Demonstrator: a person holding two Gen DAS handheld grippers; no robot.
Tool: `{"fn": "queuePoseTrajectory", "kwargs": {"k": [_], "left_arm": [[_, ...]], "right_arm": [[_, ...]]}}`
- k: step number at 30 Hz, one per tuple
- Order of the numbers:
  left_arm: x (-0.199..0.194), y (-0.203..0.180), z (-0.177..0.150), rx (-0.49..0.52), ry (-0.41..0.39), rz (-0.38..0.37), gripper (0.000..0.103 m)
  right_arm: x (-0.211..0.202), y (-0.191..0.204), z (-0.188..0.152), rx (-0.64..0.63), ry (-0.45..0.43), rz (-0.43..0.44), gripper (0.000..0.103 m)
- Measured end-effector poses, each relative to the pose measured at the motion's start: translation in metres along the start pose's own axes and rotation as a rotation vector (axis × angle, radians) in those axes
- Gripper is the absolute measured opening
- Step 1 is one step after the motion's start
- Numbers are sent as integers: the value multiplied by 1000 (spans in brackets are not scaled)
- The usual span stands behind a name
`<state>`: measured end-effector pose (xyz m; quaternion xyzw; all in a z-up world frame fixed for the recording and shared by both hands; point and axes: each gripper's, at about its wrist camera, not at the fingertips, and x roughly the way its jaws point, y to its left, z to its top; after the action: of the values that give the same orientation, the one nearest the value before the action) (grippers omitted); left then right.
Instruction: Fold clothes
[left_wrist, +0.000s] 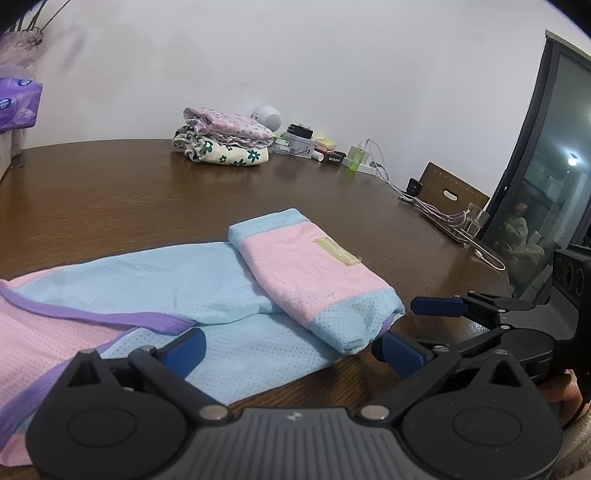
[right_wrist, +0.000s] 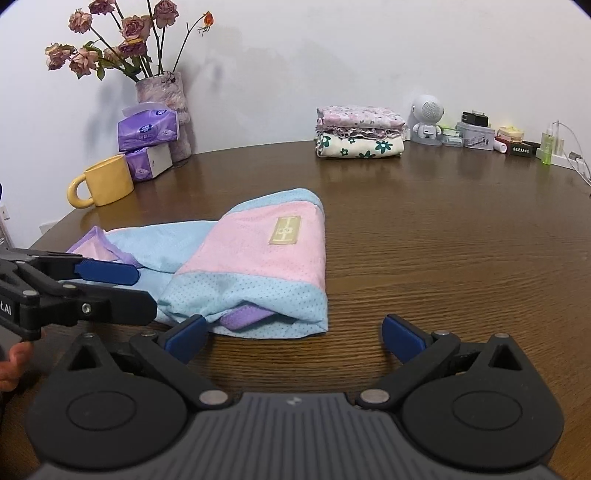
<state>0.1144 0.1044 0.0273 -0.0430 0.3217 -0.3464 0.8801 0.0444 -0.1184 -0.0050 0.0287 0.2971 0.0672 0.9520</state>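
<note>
Right now, what I see from my two wrist feeds:

Garment: a pink, light blue and purple mesh garment (right_wrist: 255, 258) lies on the brown worktop (right_wrist: 443, 258), close to the near edge; one end is folded over into a neat pink block with a tan label on top, and the rest spreads flat toward the left edge.

Fold detail: a purple trim strip peeks out of the open near end of the folded block.

Left gripper: my left gripper (left_wrist: 291, 350) hovers low over the flat blue part; its fingers (left_wrist: 184, 350) are spread wide and grasp nothing.

Right gripper: my right gripper (right_wrist: 293, 332) sits at the near end of the folded block, fingers (right_wrist: 402, 338) released; the left pad is just beside the cloth, and I cannot tell whether it touches.

Cross view: each gripper shows in the other's feed, fingers apart.

Folded pile: two folded floral clothes (right_wrist: 360, 133) are stacked at the far edge against the wall.

Far-edge clutter: a white round speaker (right_wrist: 426, 120), small boxes and a green bottle (right_wrist: 546, 147) line the far edge to the right of the pile.

Far left corner: a yellow mug (right_wrist: 103, 181), purple tissue packs (right_wrist: 147, 125) and a vase of dried roses (right_wrist: 162, 92).

Right edge: white cables (left_wrist: 443, 218) trail along it.
</note>
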Motion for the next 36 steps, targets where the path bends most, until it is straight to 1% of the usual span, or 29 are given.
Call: {"fn": "queuePoseTrajectory", "kwargs": {"k": [7,18,36], "left_arm": [[-1,-2,0,0,-4,32,102],[0,0,0,-4,-4,31,103],[0,-1,0,-4,-3,32,103]], "right_arm": [[0,2,-1,-15,5,-27,103],[1,-2,-1,17,15,-24,103],[2,-3,-1,16,19,-27,102]]}}
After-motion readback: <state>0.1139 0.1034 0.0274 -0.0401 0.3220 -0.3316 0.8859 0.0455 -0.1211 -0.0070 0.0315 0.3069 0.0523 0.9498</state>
